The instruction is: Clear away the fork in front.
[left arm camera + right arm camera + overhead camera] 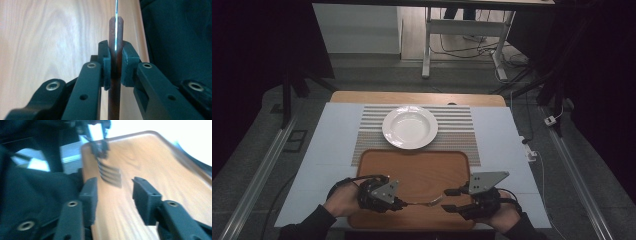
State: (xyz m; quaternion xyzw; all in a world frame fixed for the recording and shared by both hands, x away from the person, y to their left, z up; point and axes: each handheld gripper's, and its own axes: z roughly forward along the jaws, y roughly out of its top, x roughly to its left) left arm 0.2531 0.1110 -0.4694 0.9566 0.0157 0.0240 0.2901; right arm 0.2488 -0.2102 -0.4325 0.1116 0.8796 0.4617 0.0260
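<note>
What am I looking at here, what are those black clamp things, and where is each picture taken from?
A person sits at a table holding a hand-held gripper in each hand. The high view looks down from above; the other two pictures come from cameras riding on each gripper.

On the table lie a striped mat, a white plate and a wooden tray.

The left gripper has its jaws closed on a fork by the handle. The right gripper is open, its jaws near the fork's prongs.

The right gripper view is motion-blurred: the fork [110,173] tines and the left gripper [99,146] holding them lack sharp edges. In the left gripper view, the fork handle [115,32] is cut off by the top and bottom edges.
</note>
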